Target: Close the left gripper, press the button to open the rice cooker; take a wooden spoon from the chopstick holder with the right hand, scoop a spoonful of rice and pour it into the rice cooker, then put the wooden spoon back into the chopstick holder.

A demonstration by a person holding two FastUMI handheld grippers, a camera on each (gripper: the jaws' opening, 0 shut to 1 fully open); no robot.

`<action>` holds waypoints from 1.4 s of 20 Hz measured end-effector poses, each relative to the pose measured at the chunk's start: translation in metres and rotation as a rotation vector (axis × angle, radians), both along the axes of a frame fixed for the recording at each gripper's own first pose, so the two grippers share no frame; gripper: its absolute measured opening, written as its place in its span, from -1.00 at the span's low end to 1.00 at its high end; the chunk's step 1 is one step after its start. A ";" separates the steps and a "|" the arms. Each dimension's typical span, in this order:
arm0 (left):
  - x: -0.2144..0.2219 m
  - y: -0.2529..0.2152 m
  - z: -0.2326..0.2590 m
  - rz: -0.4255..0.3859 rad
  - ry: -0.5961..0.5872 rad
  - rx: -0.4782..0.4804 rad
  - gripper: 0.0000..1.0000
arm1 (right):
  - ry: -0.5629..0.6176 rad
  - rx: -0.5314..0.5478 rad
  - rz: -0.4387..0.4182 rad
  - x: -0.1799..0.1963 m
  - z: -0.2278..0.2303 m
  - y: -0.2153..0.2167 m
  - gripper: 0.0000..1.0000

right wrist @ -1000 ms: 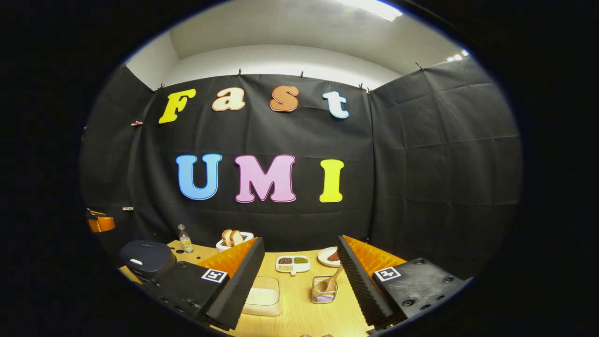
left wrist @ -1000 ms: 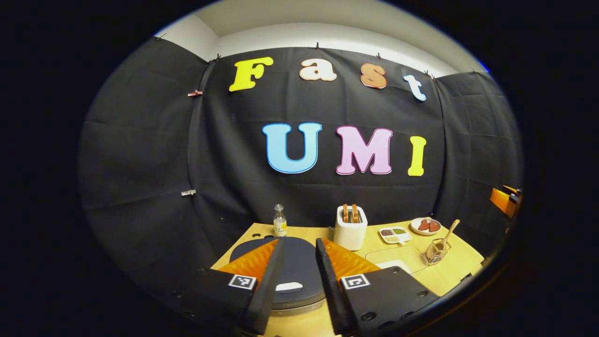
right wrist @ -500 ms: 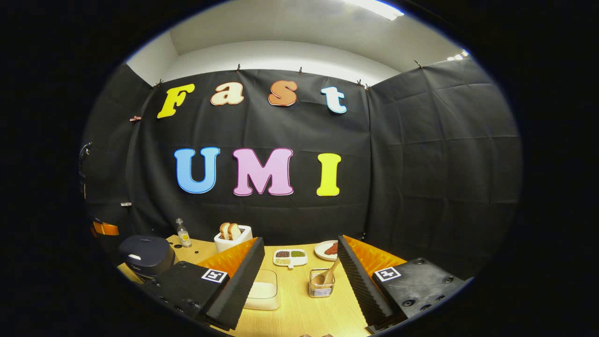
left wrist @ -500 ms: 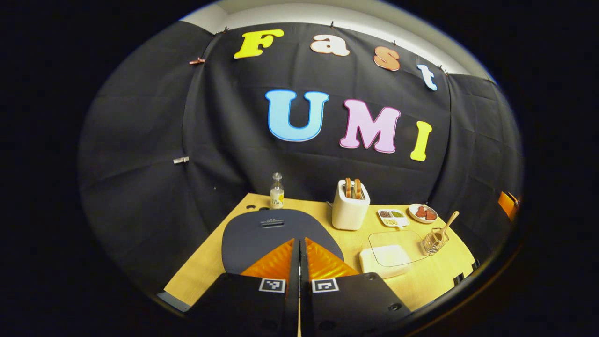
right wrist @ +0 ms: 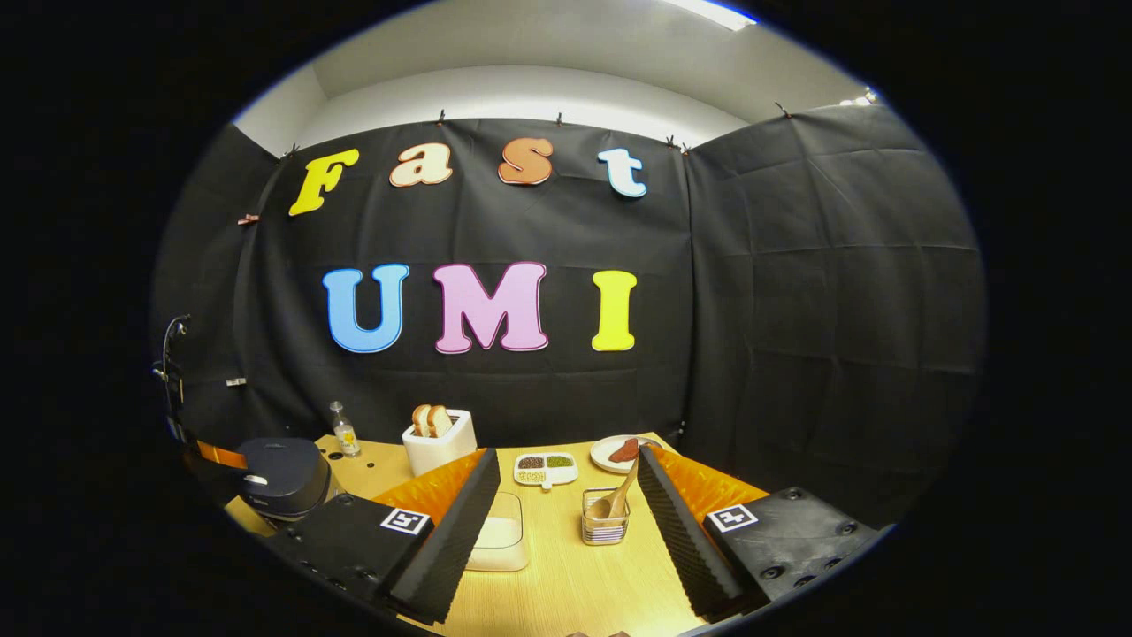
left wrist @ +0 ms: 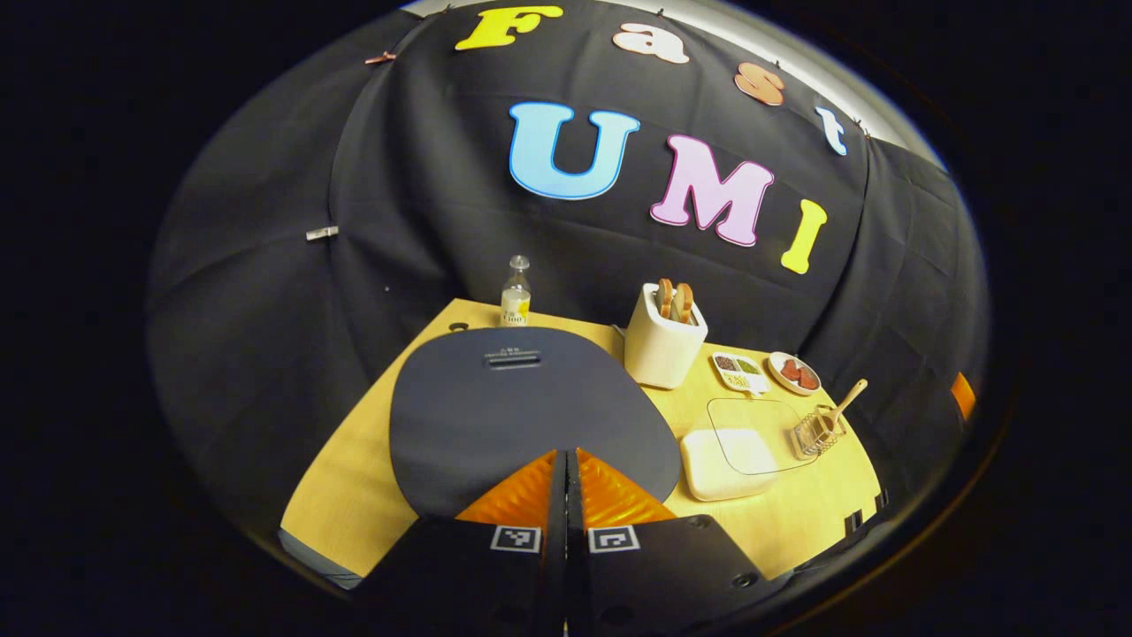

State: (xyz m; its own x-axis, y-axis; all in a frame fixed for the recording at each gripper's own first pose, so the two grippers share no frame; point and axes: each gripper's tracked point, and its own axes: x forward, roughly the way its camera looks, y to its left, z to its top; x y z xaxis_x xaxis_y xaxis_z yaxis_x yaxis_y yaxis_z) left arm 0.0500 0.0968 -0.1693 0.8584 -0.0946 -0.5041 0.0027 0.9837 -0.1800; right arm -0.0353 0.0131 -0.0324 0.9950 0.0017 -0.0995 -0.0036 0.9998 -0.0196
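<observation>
Two grippers we record over the pale wood table [right wrist: 566,593]: the left gripper [left wrist: 566,460], fingers pressed together, above the smooth dark rice cooker [left wrist: 522,407] with lid down; the right gripper [right wrist: 566,495] spread, framing the wire chopstick holder [right wrist: 605,524] containing the wooden spoon [right wrist: 615,500].

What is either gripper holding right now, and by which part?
Nothing. The left gripper is shut empty above the rice cooker; the right gripper is open.
</observation>
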 end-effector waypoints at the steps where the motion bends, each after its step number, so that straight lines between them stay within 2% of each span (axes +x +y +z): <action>1: 0.001 -0.003 -0.005 -0.005 0.007 -0.009 -0.89 | 0.005 -0.004 -0.001 -0.001 -0.001 -0.001 0.95; 4: -0.002 -0.005 -0.017 -0.006 0.035 -0.013 -0.94 | 0.032 0.013 0.010 -0.001 -0.009 0.004 0.95; 5: -0.001 -0.007 -0.022 -0.009 0.047 -0.010 -0.88 | 0.037 0.016 0.009 -0.001 -0.011 0.005 0.95; 9: -0.001 -0.005 -0.023 -0.039 0.061 0.032 -0.88 | 0.055 0.009 0.023 0.001 -0.019 0.014 0.96; 11: -0.002 -0.004 -0.027 -0.029 0.079 0.017 -0.87 | 0.067 -0.008 0.035 0.002 -0.024 0.018 0.92; 13: -0.005 -0.005 -0.026 -0.016 0.092 -0.002 -0.87 | 0.072 -0.013 0.047 0.004 -0.025 0.022 0.96; 18: -0.004 -0.003 -0.005 0.040 -0.001 0.034 -0.87 | 0.077 -0.004 0.049 0.014 -0.024 0.016 0.96; 21: -0.001 0.001 0.049 0.116 -0.160 0.068 -0.88 | 0.079 -0.007 0.033 0.023 -0.023 0.005 0.96; 23: 0.000 0.008 0.097 0.175 -0.283 0.145 -0.88 | 0.077 -0.005 0.027 0.030 -0.022 0.000 0.92; 25: -0.005 0.019 0.134 0.221 -0.392 0.287 -0.87 | 0.084 -0.003 0.027 0.040 -0.025 -0.003 0.93; 26: -0.009 0.018 0.141 0.220 -0.407 0.336 -0.88 | 0.087 -0.002 0.028 0.045 -0.026 -0.004 0.96; 28: -0.012 0.007 0.132 0.213 -0.366 0.328 -0.85 | 0.092 -0.012 0.035 0.057 -0.028 -0.006 0.96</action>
